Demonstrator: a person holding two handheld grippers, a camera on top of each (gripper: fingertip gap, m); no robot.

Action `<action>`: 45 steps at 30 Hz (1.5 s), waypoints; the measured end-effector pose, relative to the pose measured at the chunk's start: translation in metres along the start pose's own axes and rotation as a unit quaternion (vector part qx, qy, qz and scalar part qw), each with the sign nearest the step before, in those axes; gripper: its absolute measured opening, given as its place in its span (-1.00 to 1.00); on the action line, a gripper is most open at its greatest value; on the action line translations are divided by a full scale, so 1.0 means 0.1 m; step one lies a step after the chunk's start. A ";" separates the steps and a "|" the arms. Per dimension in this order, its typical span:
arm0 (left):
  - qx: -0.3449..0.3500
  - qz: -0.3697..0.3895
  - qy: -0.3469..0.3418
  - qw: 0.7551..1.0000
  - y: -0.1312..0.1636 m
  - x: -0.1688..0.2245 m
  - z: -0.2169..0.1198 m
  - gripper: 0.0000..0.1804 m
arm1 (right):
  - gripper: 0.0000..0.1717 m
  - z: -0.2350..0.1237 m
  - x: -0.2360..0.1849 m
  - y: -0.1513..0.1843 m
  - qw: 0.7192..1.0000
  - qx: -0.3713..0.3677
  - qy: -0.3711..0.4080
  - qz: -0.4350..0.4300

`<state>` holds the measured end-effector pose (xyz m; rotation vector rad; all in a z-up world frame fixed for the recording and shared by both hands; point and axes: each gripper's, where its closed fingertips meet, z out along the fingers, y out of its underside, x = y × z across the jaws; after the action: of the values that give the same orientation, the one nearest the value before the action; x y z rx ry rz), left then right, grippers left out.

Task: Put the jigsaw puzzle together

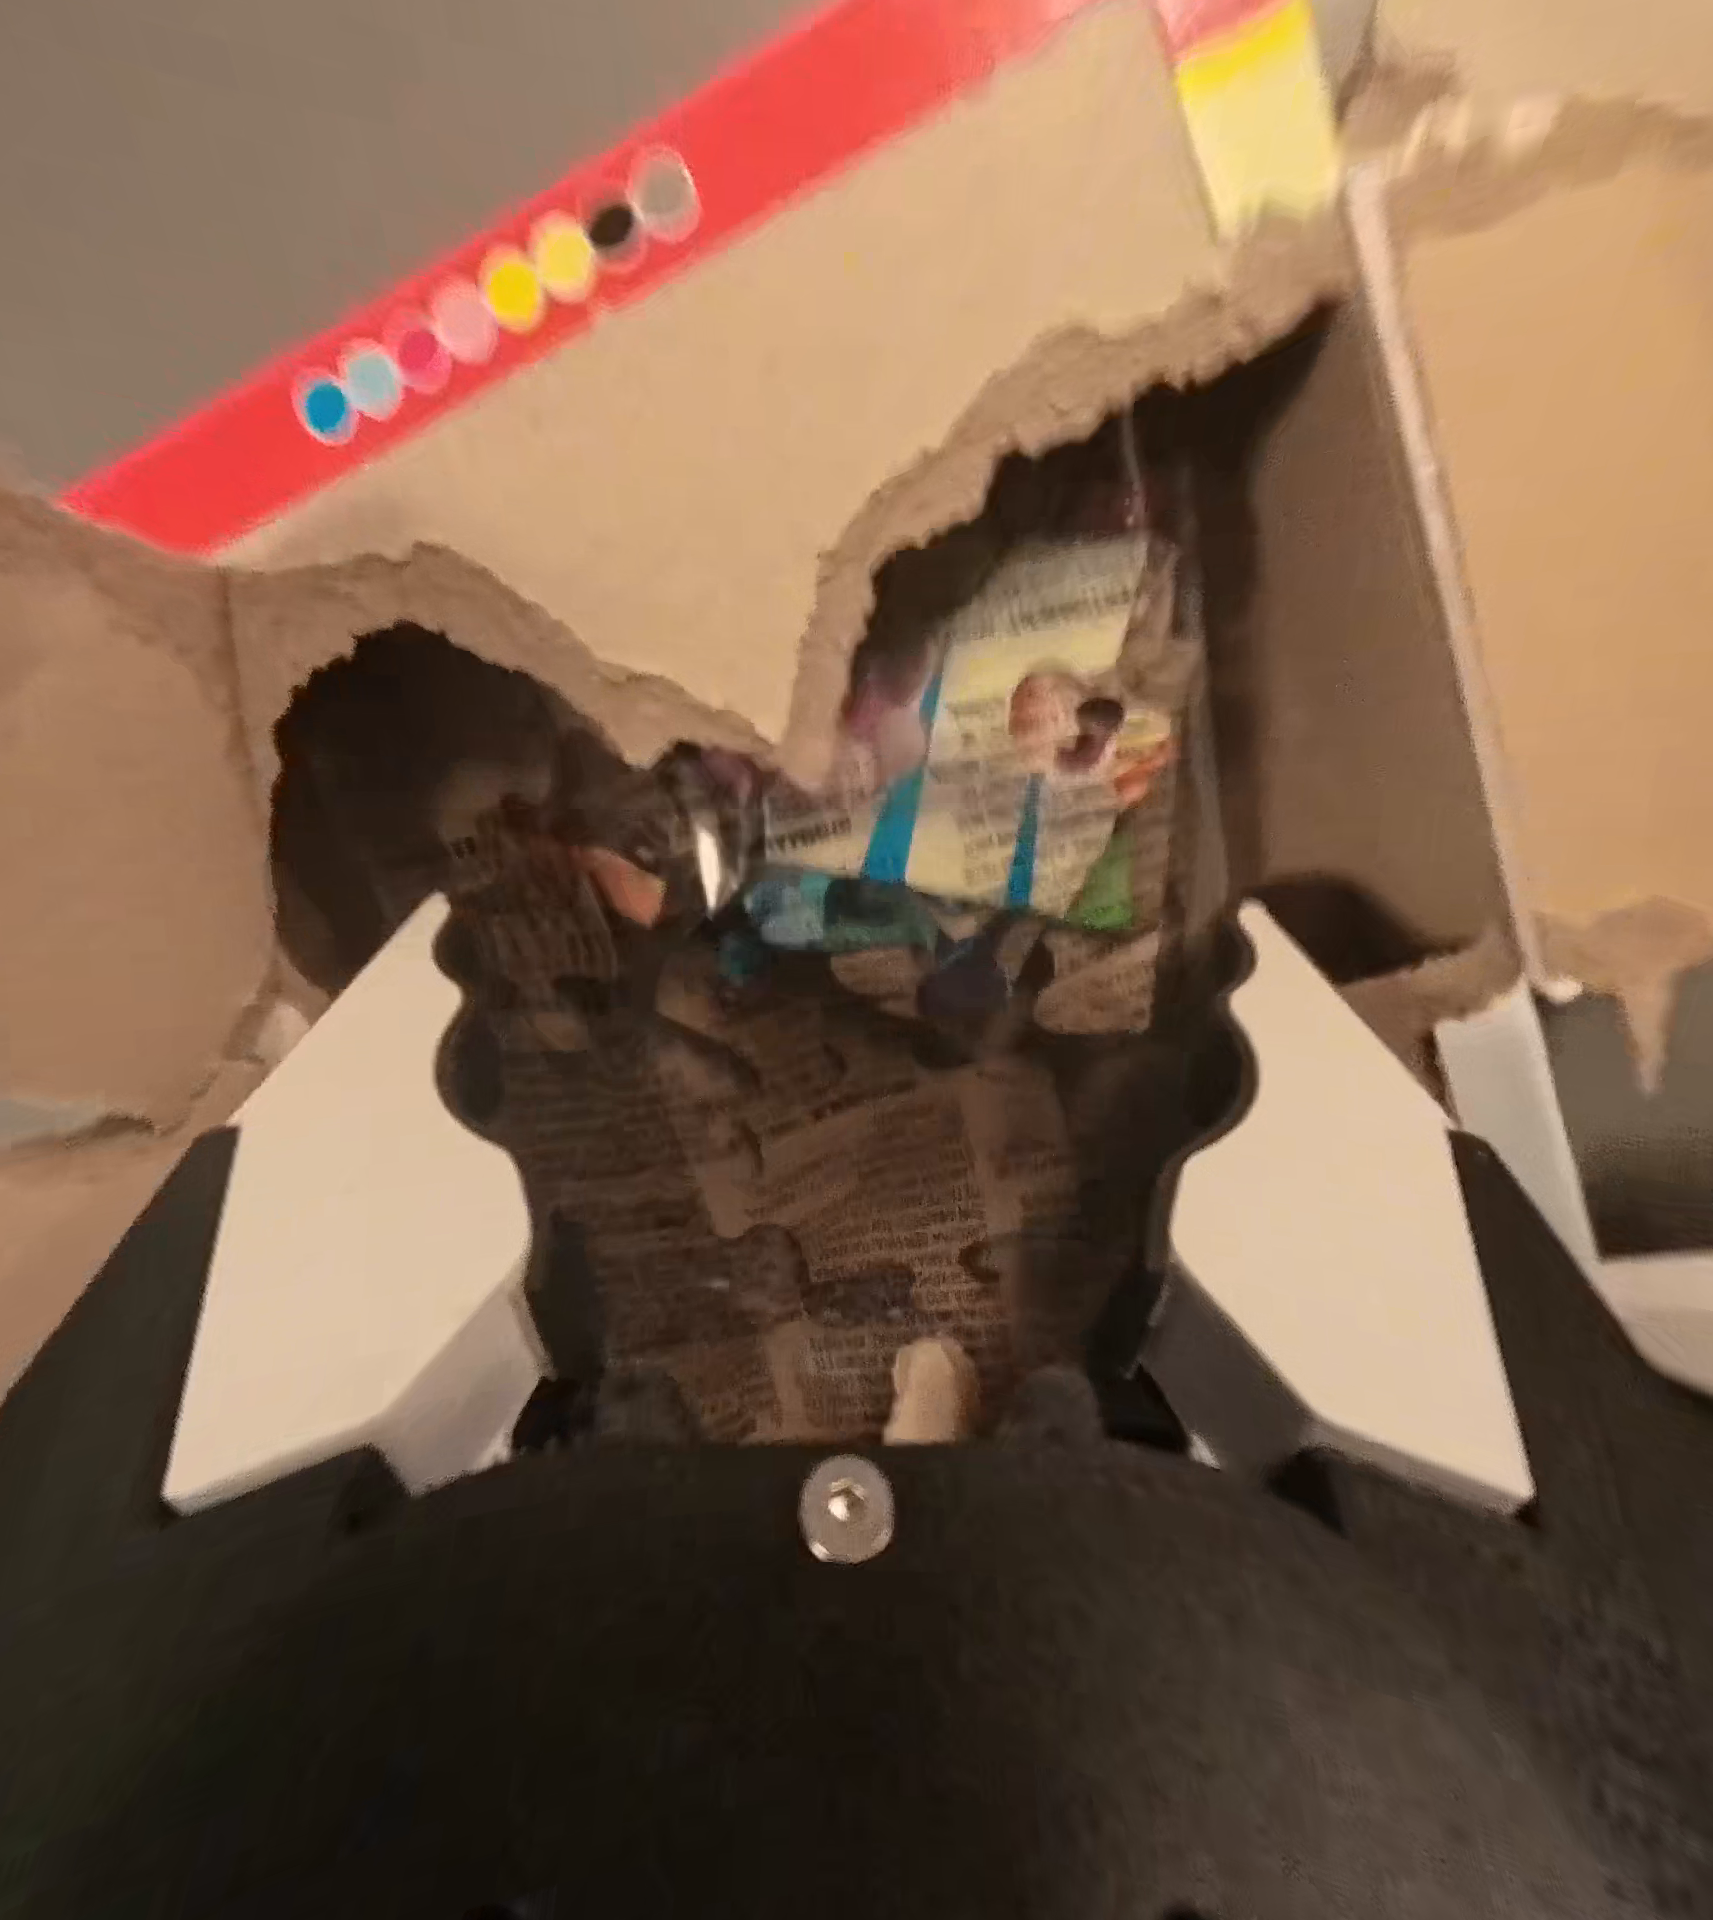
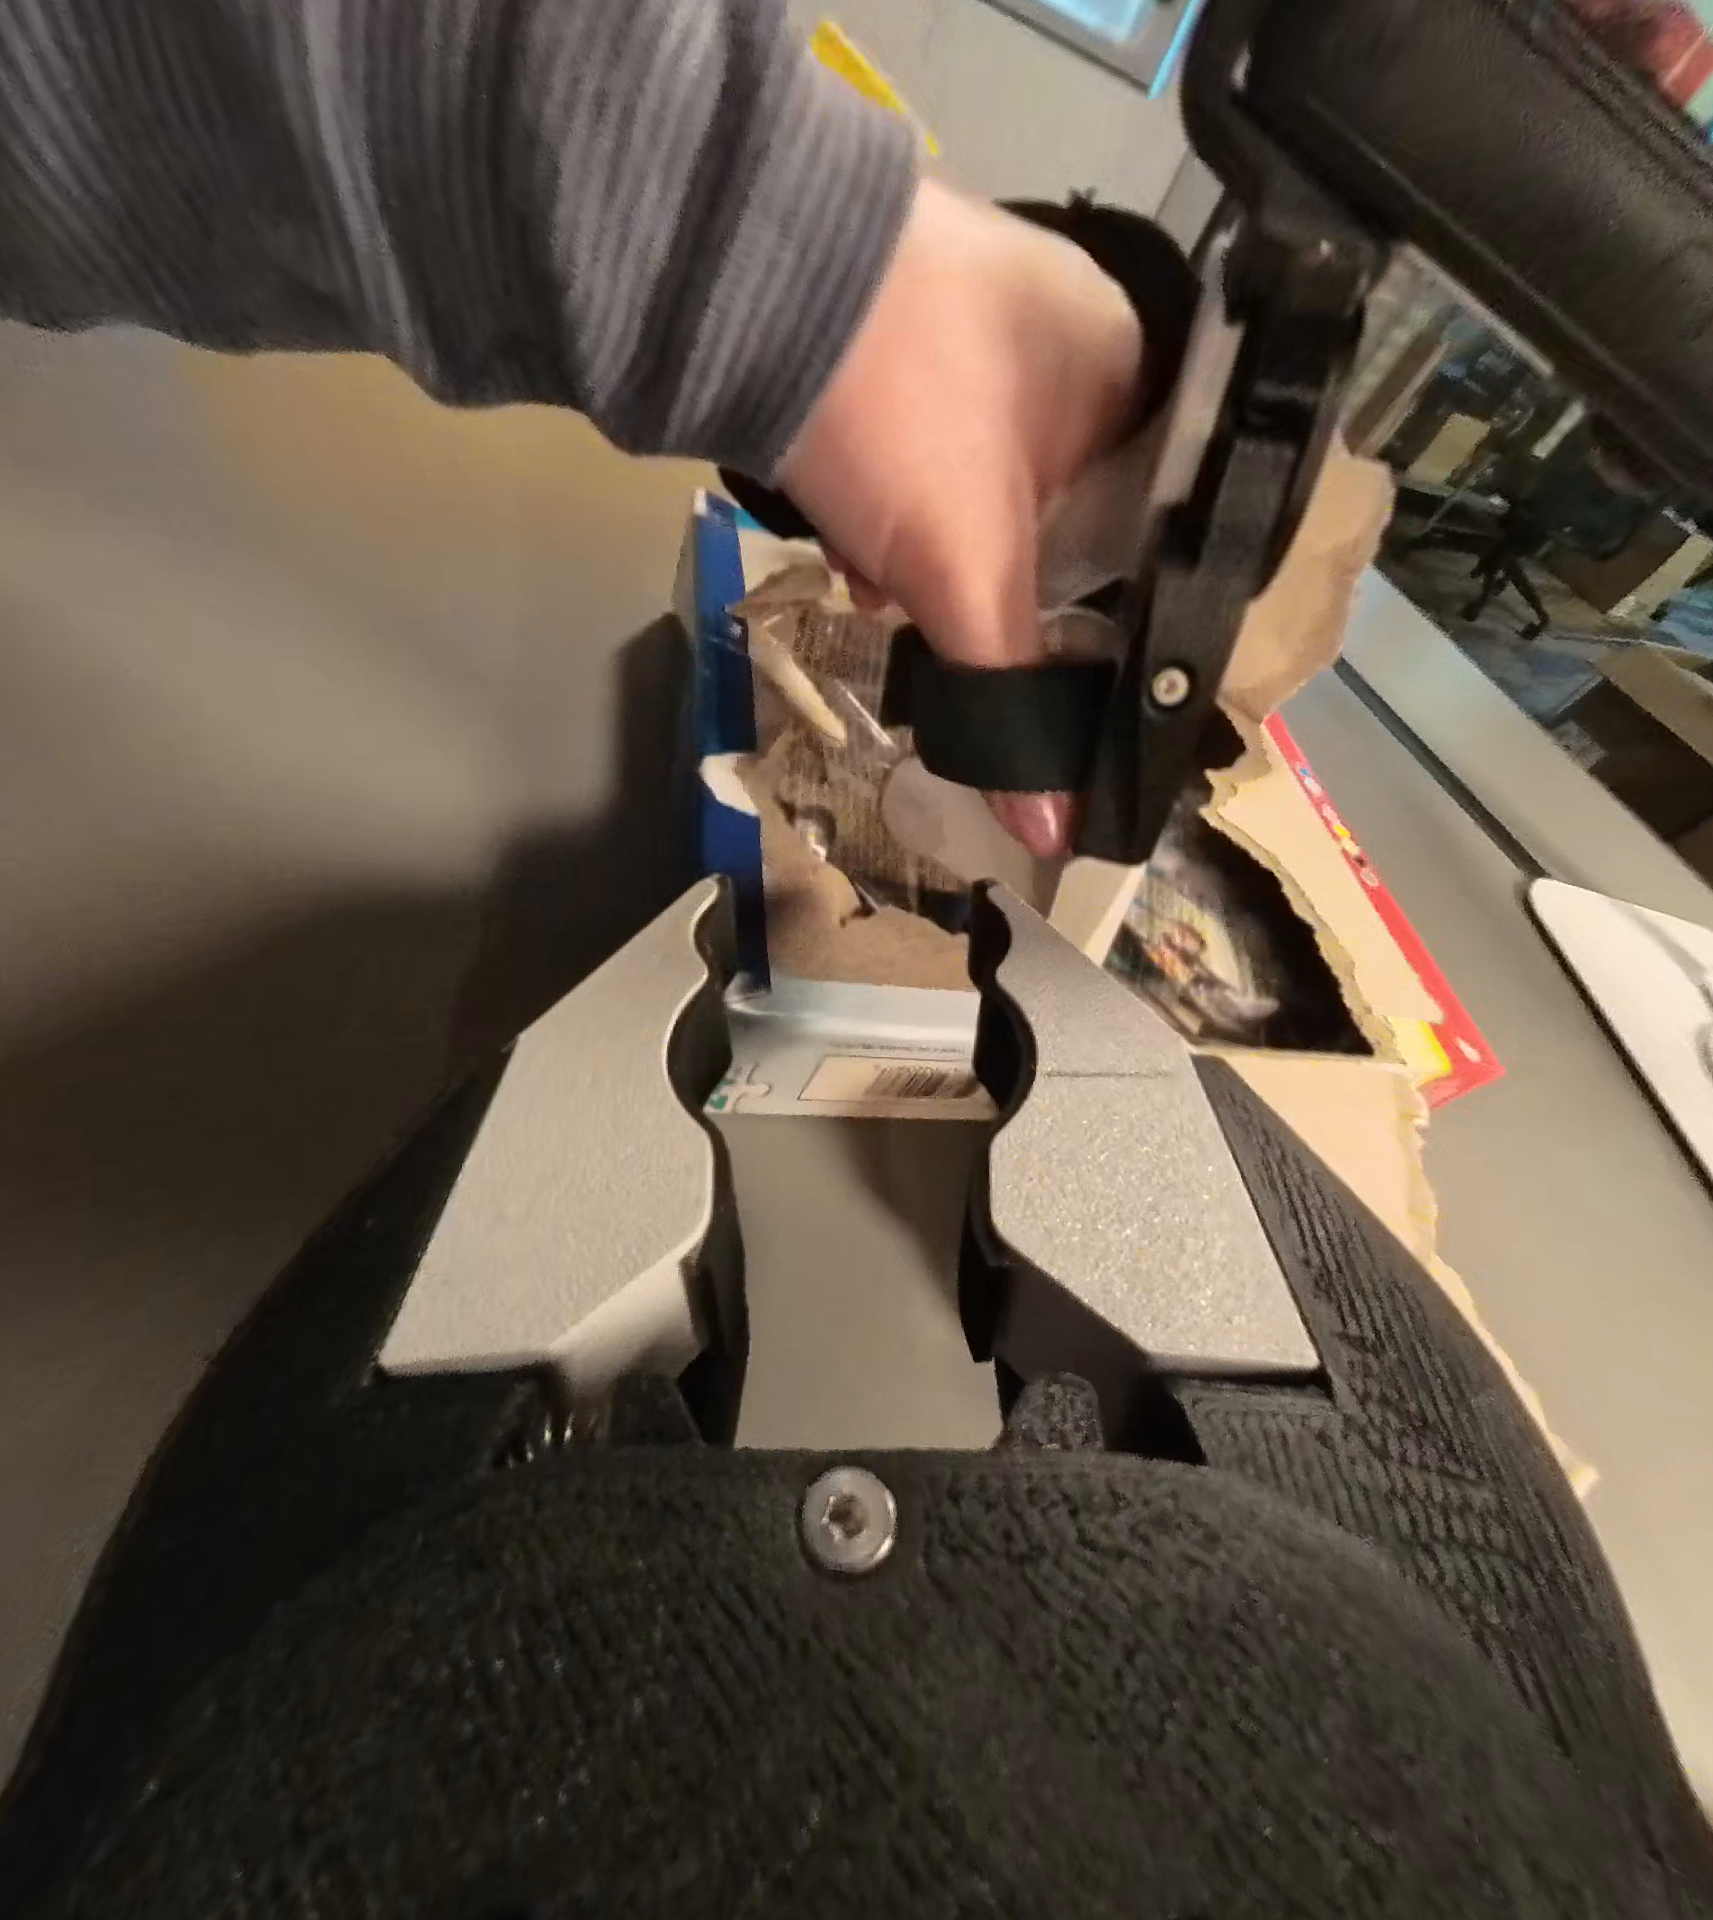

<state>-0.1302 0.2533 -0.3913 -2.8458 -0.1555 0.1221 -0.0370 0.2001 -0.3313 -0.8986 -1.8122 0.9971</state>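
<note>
My left gripper (image 1: pixel 841 925) is open wide inside the torn opening of a cardboard box (image 1: pixel 623 436). Crumpled printed packets (image 1: pixel 1018 769) lie between and ahead of its white fingers (image 1: pixel 353 1143), and neither pad presses on them. In the right wrist view the same box (image 2: pixel 862 1049) lies on a grey table (image 2: pixel 208 727), blue on one side and white with a label on its near end. My right gripper (image 2: pixel 847 904) is closed on that near end, both pads against it. A hand (image 2: pixel 966 447) holds the left gripper (image 2: pixel 1184 623) over the box, its fingers hidden inside.
The box's torn flap has a red edge with coloured dots (image 1: pixel 478 312); it also shows in the right wrist view (image 2: pixel 1351 831). A flat white base (image 2: pixel 1683 1018) lies on the table at right. A black mesh chair (image 2: pixel 1558 156) stands at the top right.
</note>
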 end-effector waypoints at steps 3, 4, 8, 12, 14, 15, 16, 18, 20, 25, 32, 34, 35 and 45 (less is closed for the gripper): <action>-0.011 -0.001 0.004 1.000 0.01 0.02 0.00 0.48 | -0.51 0.01 -0.02 -0.01 1.000 0.001 -0.003 -0.008; -0.013 0.007 0.007 1.000 0.00 0.04 -0.01 0.41 | -0.51 0.02 -0.02 -0.01 1.000 -0.001 -0.006 -0.003; -0.010 0.055 -0.015 0.998 -0.01 0.04 -0.10 -0.09 | -0.51 0.03 -0.03 0.00 1.000 -0.004 -0.012 0.010; -0.009 0.105 -0.047 0.993 -0.02 -0.05 -0.22 -0.55 | -0.63 0.04 0.00 0.03 1.000 -0.014 -0.003 0.012; -0.005 0.125 -0.057 0.990 -0.03 -0.13 -0.34 -0.72 | -0.71 0.06 0.01 0.04 1.000 -0.019 0.005 0.005; -0.006 0.129 -0.049 0.990 -0.03 -0.15 -0.39 -0.80 | -0.76 0.06 0.02 0.05 1.000 -0.024 0.011 0.001; -0.008 0.127 -0.034 0.991 -0.03 -0.16 -0.45 -0.81 | -0.80 0.07 0.02 0.07 0.999 -0.030 0.015 -0.006; -0.020 0.109 0.031 0.993 0.01 -0.13 -0.54 -0.81 | -0.86 0.09 0.05 0.10 0.998 -0.044 0.029 -0.017; -0.016 0.090 0.086 0.992 0.01 -0.13 -0.65 -0.82 | -0.91 0.10 0.05 0.11 0.998 -0.049 0.034 -0.022; 0.003 0.053 0.193 0.980 0.00 -0.18 -0.93 -0.83 | -1.00 0.11 0.08 0.13 0.997 -0.057 0.047 -0.025; 0.027 0.017 0.398 0.917 0.00 -0.13 -1.42 -1.00 | -1.00 0.09 0.26 0.16 0.994 -0.064 0.089 0.014; 0.049 0.019 0.486 0.872 0.01 -0.03 -1.69 -1.00 | -1.00 0.07 0.36 0.24 0.990 -0.083 0.113 0.032; 0.066 0.021 0.512 0.856 -0.01 0.00 -1.81 -1.00 | -1.00 0.07 0.40 0.29 0.987 -0.097 0.120 0.040; 0.231 0.001 0.560 0.796 0.10 -0.03 -2.35 -1.00 | -1.00 -0.05 0.50 0.14 0.984 -0.042 0.169 0.029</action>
<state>-0.1084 0.1774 -0.1695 -1.9885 0.1241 -1.2974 -0.0484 0.2506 -0.3254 -1.1069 -1.5563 0.7545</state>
